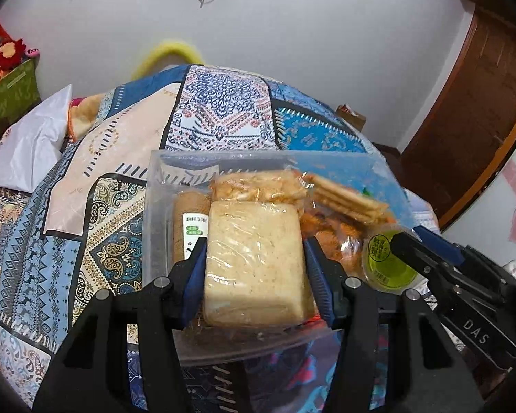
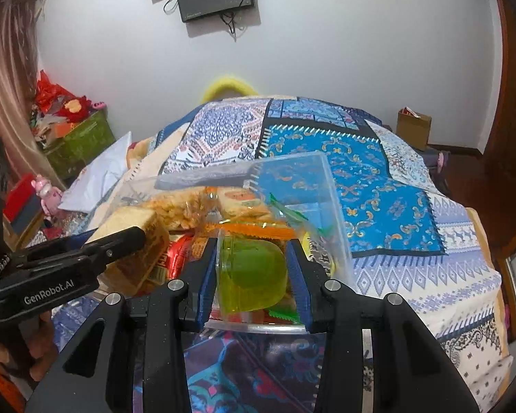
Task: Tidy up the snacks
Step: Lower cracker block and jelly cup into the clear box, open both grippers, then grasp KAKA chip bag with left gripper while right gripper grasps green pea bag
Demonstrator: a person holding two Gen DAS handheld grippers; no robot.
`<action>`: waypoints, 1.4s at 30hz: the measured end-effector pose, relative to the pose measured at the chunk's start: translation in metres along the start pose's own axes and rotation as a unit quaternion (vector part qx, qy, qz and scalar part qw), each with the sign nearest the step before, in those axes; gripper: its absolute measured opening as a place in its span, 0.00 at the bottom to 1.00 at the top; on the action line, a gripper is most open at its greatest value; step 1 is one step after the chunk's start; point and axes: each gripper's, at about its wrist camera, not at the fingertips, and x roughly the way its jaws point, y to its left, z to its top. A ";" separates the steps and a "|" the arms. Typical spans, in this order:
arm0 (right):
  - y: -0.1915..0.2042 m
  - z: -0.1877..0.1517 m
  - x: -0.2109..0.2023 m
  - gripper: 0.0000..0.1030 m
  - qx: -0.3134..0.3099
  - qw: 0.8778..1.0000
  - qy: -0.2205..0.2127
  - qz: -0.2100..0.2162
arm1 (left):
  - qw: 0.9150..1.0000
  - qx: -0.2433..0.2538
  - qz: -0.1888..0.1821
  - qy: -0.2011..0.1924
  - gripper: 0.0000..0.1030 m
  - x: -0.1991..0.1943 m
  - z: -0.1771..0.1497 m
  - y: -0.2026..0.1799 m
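Pale plastic-wrapped cake block between left gripper pads, over clear bin.

Soft, even indoor light fills both views. The white wall looks bluish and flat. Glare streaks the plastic wrap and the clear box. Fisheye bending curves the door; the corners go black.
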 end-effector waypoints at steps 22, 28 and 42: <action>0.003 -0.020 -0.058 0.64 -0.007 1.000 0.025 0.006 | 0.999 0.041 0.028 -0.005 0.67 -0.094 -0.038 -0.008; 0.013 -0.040 -0.084 0.72 -0.014 1.000 0.024 0.008 | 0.997 0.051 0.031 0.038 0.68 -0.107 -0.079 -0.011; 0.039 -0.109 -0.077 0.72 -0.020 0.994 0.099 0.049 | 0.992 0.051 0.034 0.106 0.68 -0.109 -0.159 -0.006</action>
